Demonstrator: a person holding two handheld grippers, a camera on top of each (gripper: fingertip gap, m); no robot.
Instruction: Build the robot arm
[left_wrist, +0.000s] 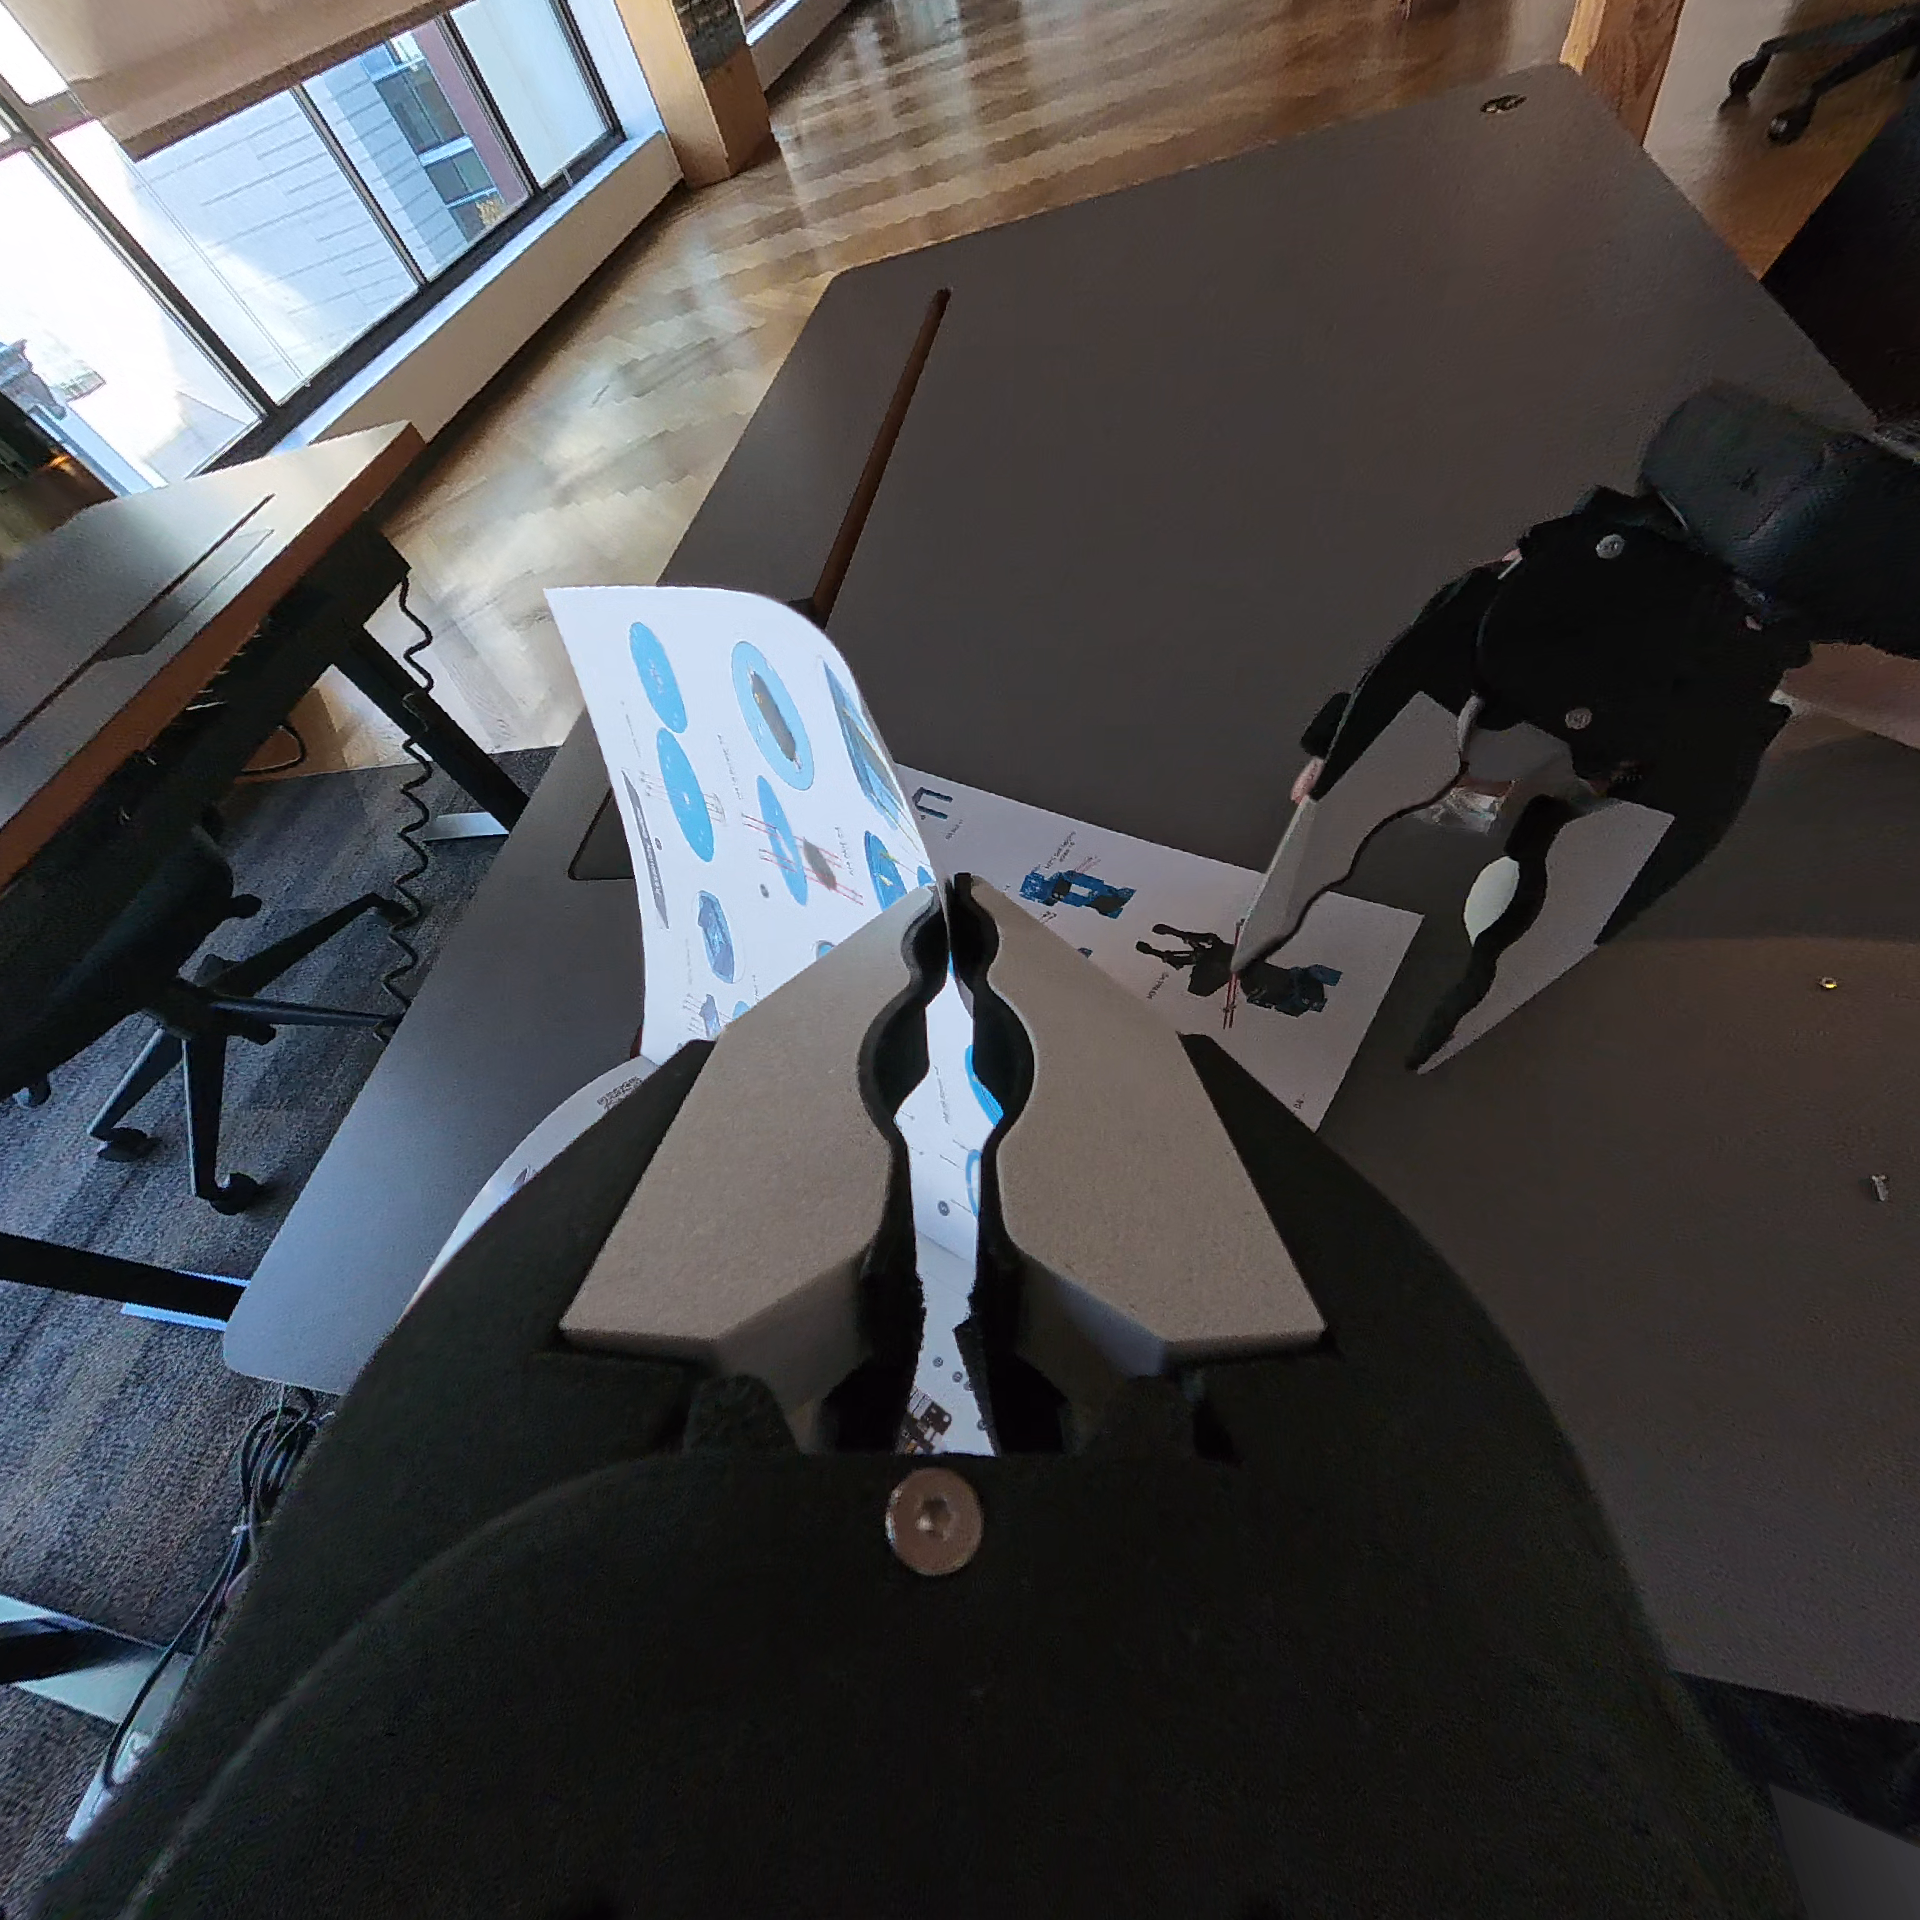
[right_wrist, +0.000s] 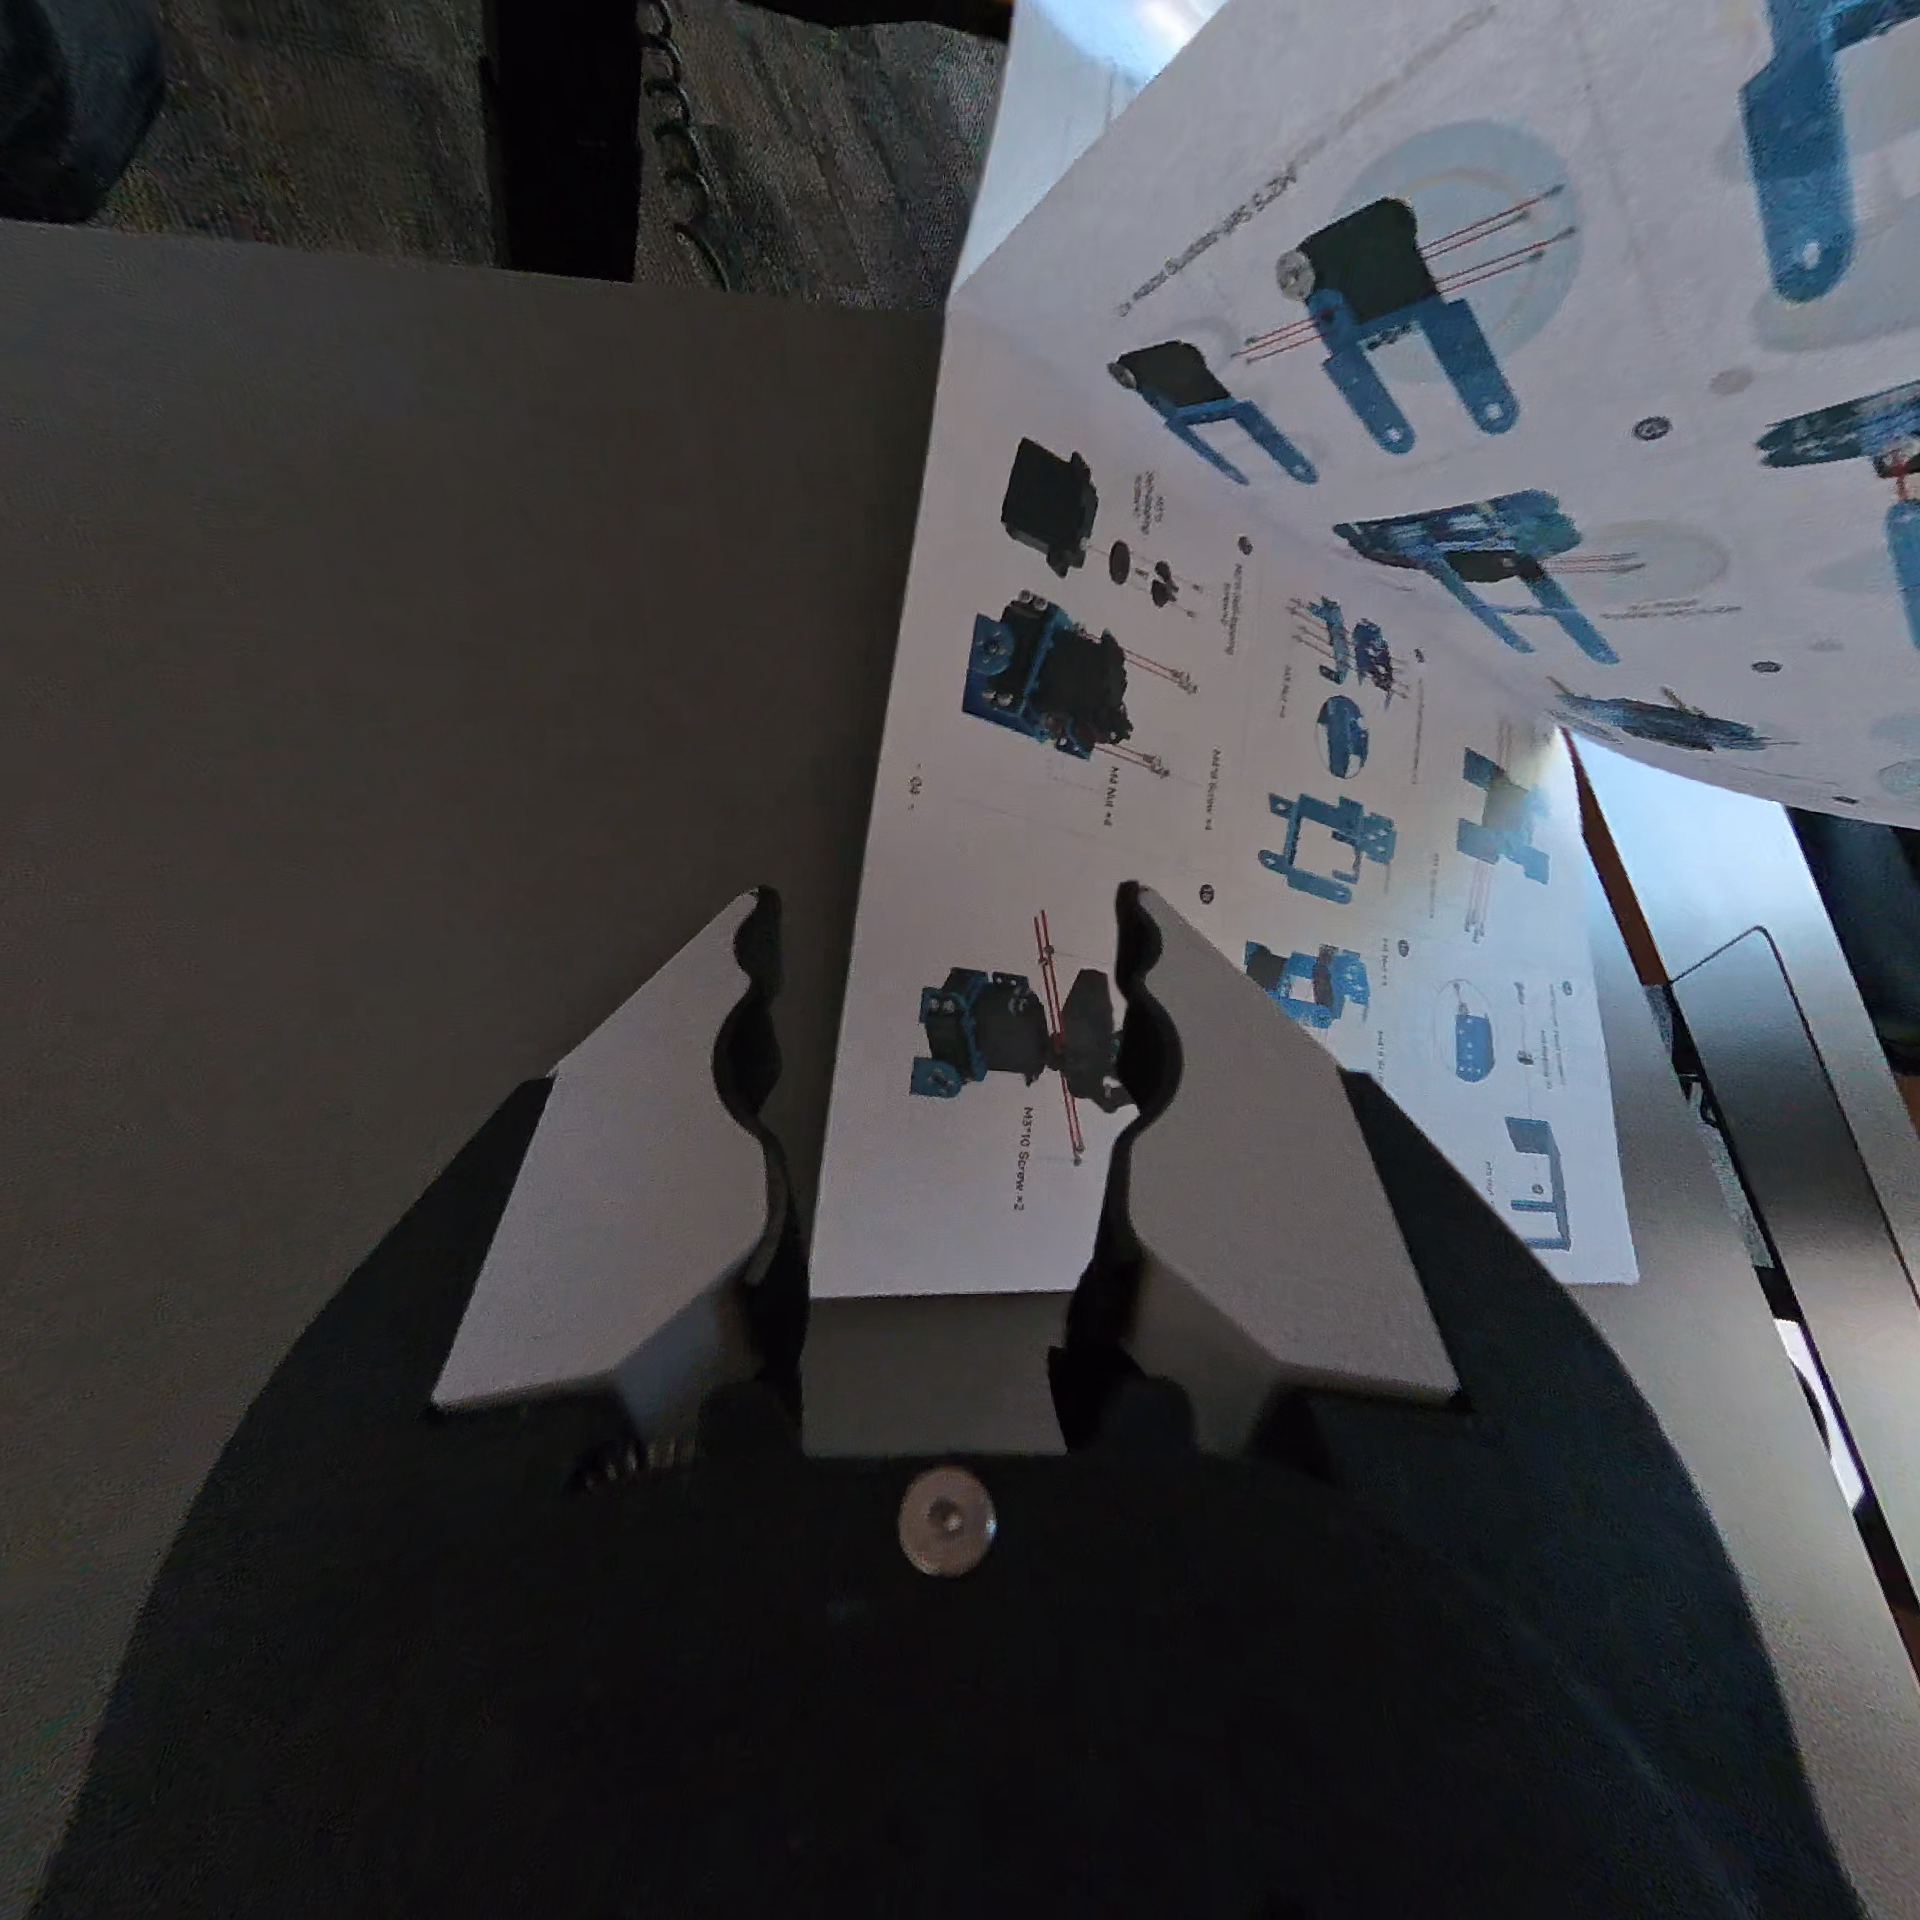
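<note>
Between the grey pads of the left tool (left_wrist: 951, 894), closest to its camera, a white printed page (left_wrist: 727, 790) is pinched; the two fingers meet at their tips on the sheet's edge, and the page rises from there in a curve, standing up off the grey table (left_wrist: 1299, 436). It carries blue and black drawings of small mechanical parts. Just beyond the fingers, the facing page of the same booklet (left_wrist: 1122, 925) lies flat on the table.

Farther right in the left wrist view, the right tool (left_wrist: 1340, 997) points down at that flat page with its fingers spread apart and nothing between them; one fingertip (left_wrist: 1252, 940) is at the paper, though whether it touches cannot be told. In the right wrist view, the right tool (right_wrist: 940, 904) frames the flat page (right_wrist: 1143, 831) through its wide gap, with the lifted sheet (right_wrist: 1662, 364) arching overhead at upper right.

Two small screws (left_wrist: 1878, 1187) lie on the table off to the right. Beyond the table edge stand an office chair (left_wrist: 156, 987), another desk (left_wrist: 187, 623), a wooden floor (left_wrist: 831, 208) and large windows (left_wrist: 260, 239).
</note>
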